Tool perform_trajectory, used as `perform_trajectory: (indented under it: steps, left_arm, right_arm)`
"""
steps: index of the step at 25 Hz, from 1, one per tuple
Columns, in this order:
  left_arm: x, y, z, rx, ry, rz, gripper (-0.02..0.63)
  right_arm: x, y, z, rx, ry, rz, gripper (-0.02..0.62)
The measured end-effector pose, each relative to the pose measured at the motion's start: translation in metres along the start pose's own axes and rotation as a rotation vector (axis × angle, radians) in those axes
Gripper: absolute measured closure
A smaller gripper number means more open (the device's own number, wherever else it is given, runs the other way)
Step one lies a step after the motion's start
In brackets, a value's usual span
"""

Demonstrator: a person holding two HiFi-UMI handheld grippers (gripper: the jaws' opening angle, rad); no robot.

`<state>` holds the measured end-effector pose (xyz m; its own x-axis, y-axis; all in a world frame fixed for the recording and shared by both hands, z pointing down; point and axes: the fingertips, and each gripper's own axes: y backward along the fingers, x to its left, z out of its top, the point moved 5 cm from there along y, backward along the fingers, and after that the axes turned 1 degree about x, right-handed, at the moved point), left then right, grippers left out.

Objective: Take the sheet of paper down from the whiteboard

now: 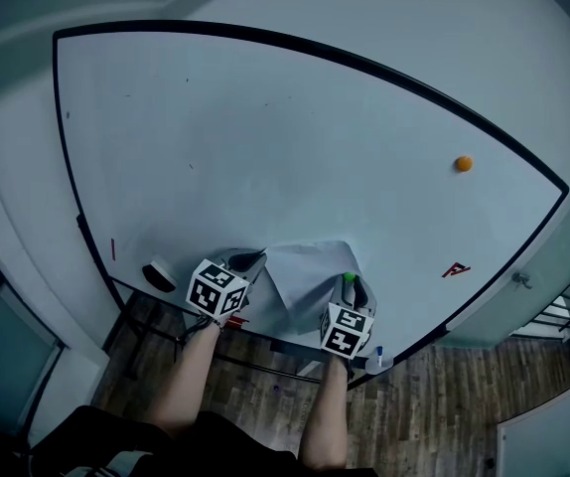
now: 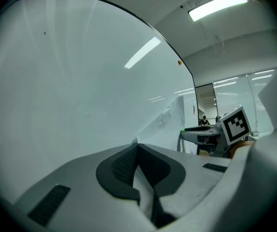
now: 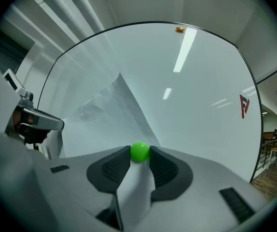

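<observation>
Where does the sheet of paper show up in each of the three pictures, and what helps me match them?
Head view: paper, bottom centre.
Left gripper view: paper, right of centre, low.
Right gripper view: paper, left of centre, above the green ball.
Shared landmark: the orange magnet, far right in the head view, upper right in the left gripper view, top centre in the right.

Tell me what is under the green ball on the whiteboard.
The sheet of paper lies under the green ball, against the whiteboard. The board behind that paper is covered and cannot be seen.
</observation>
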<state>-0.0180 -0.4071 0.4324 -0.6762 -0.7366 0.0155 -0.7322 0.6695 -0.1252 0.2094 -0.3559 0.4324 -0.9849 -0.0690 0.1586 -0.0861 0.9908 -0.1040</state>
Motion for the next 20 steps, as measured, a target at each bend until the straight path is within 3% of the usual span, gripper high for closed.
perform_trajectory:
  steps: [20]
  left_arm:
    - [0.0058,0.0072,-0.0004,-0.004,0.023,0.025,0.586]
  right_arm:
    - [-0.0018,0.0021,-0.0007,0.004,0.003,-0.006,0.460]
